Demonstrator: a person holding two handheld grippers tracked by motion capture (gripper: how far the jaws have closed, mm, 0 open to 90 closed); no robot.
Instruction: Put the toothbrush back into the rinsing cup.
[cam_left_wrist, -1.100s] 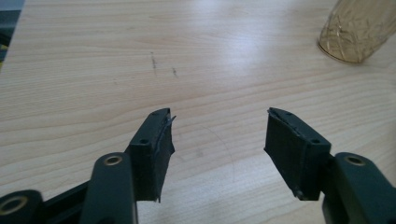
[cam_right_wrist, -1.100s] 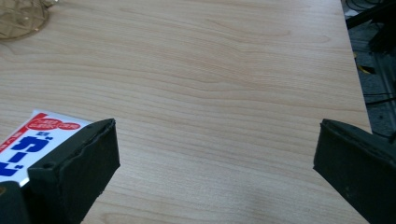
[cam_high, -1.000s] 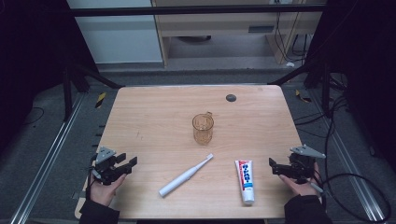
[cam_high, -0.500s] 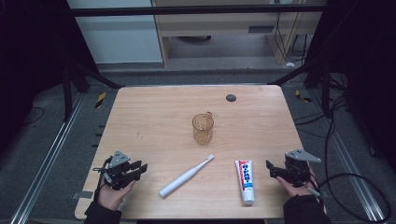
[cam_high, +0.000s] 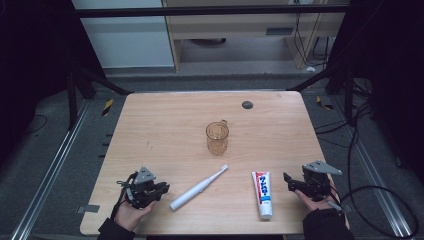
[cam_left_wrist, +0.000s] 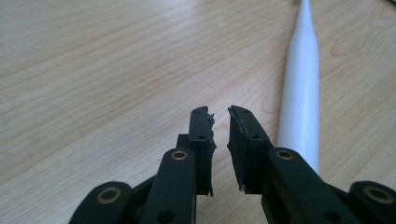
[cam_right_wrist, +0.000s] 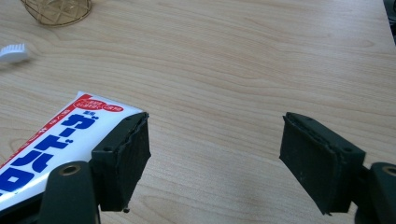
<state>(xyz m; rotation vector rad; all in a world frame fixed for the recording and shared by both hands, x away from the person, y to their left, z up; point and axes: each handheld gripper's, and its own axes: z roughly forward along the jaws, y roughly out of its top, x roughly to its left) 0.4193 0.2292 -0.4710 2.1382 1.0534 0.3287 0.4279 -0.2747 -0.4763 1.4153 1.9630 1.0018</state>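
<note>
The left gripper (cam_high: 159, 188) has just been closing, its jaws now nearly together on nothing. The toothbrush (cam_high: 199, 187) lies just to its right on the table (cam_high: 165, 125), long axis slanting up toward the cup (cam_high: 217, 138); the left gripper view shows the handle (cam_left_wrist: 301, 98) beside the jaws, not between. The toothpaste (cam_high: 263, 194) lies just left of the wide-open right gripper (cam_high: 290, 181).

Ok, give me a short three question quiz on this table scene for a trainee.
1. True or false: the toothbrush is clamped in the left tool.
2. Which lies nearer the right tool: A) toothpaste tube, B) cup, C) black disc?
3. Fill in: the cup stands ____ on the table.

Key: 1 false, it lies beside the nearly closed jaws, nothing between them. 2 A. 3 upright.
</note>
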